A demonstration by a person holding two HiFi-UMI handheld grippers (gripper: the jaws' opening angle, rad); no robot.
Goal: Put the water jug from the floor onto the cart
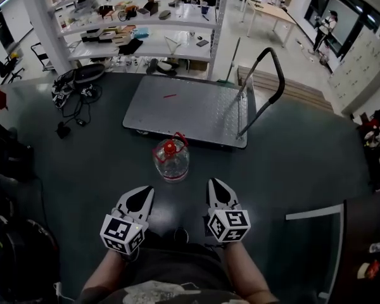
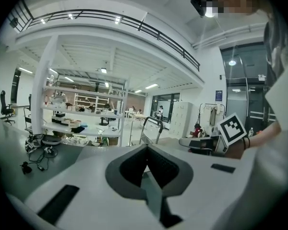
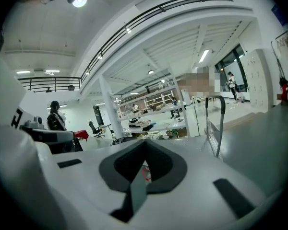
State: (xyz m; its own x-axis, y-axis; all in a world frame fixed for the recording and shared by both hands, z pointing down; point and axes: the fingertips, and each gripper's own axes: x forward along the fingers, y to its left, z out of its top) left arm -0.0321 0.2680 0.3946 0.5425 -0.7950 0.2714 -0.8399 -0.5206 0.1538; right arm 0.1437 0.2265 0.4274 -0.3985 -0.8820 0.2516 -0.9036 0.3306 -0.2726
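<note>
A clear water jug (image 1: 171, 159) with a red cap and red handle stands upright on the dark floor, just in front of the near edge of the flat metal cart (image 1: 177, 106). The cart's black push handle (image 1: 269, 75) rises at its right end. My left gripper (image 1: 144, 193) and right gripper (image 1: 216, 184) hover side by side short of the jug, one on each side, both shut and empty. In the right gripper view a bit of the red handle (image 3: 145, 172) shows past the closed jaws of the right gripper (image 3: 145, 146). The left gripper (image 2: 146, 148) hides the jug in its own view.
White shelving (image 1: 139, 24) full of items stands behind the cart. Cables and bags (image 1: 76, 87) lie on the floor to the cart's left. Dark furniture (image 1: 6, 157) lines the left edge. A low wooden platform (image 1: 304, 90) sits behind the cart handle, with a person (image 1: 323, 27) far off.
</note>
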